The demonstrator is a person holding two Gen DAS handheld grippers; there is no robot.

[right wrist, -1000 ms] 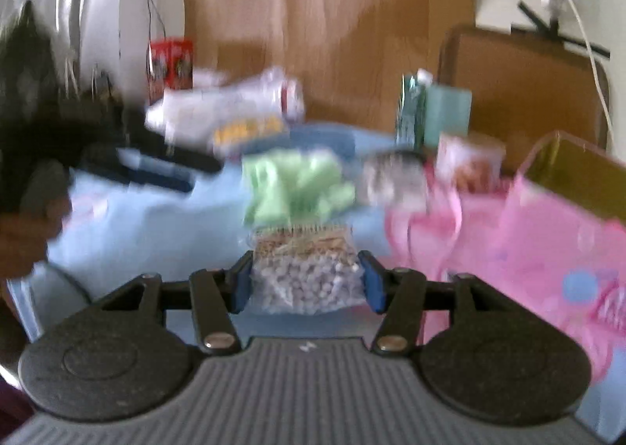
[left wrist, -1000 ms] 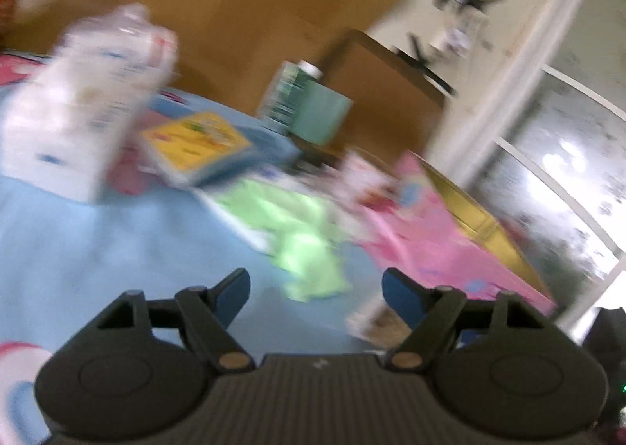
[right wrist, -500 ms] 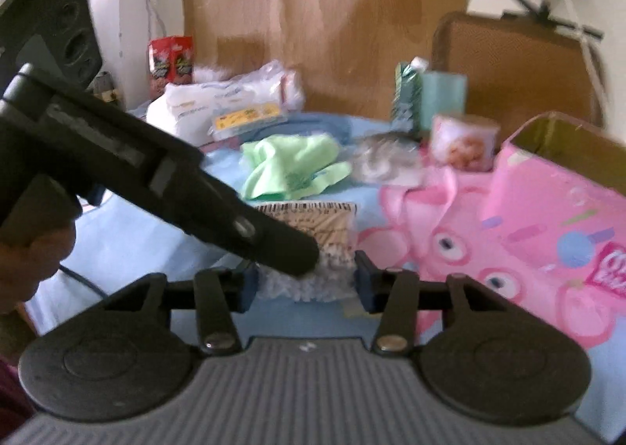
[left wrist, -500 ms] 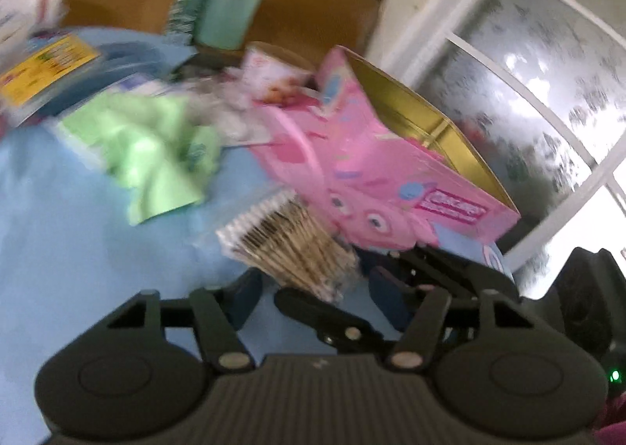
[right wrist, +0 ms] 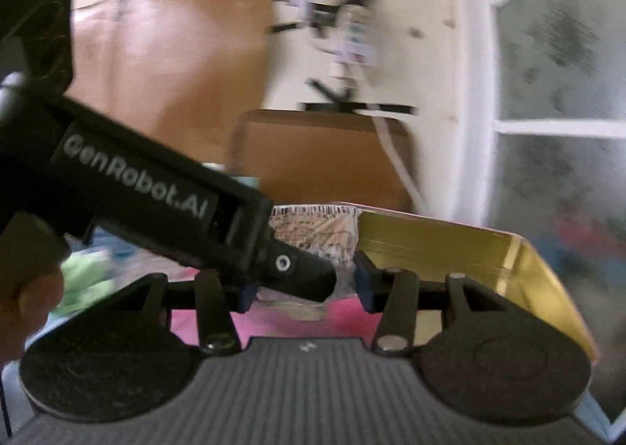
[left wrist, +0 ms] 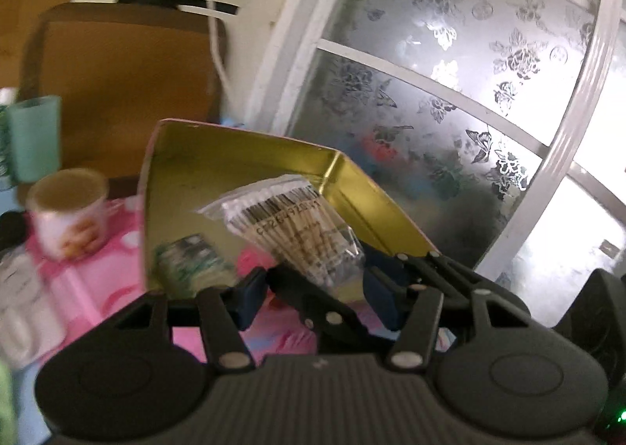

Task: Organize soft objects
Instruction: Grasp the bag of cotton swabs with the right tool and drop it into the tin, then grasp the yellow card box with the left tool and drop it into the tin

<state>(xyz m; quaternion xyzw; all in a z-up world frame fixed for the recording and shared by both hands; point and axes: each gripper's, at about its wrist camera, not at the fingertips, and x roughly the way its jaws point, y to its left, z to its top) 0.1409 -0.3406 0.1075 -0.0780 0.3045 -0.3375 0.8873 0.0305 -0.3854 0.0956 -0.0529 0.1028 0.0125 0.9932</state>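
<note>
My right gripper (right wrist: 305,284) is shut on a clear bag of cotton swabs (right wrist: 317,230) and holds it up at the rim of the pink tin box with a gold inside (right wrist: 450,245). In the left wrist view the bag (left wrist: 297,226) hangs over the open box (left wrist: 203,171), and the right gripper's fingers (left wrist: 309,296) cross in front of my left gripper (left wrist: 317,300), which is open and empty. A green-patterned packet (left wrist: 187,261) and something pink lie inside the box.
A printed mug (left wrist: 68,210) and a teal cup (left wrist: 35,136) stand left of the box. A green cloth (right wrist: 82,277) lies on the blue sheet at the left. A frosted window (left wrist: 450,93) and a cardboard panel (left wrist: 125,85) stand behind.
My right gripper has lifted the swab bag from above the blue sheet and carried it right, over the open box. My left gripper swung right and now sits beside it.
</note>
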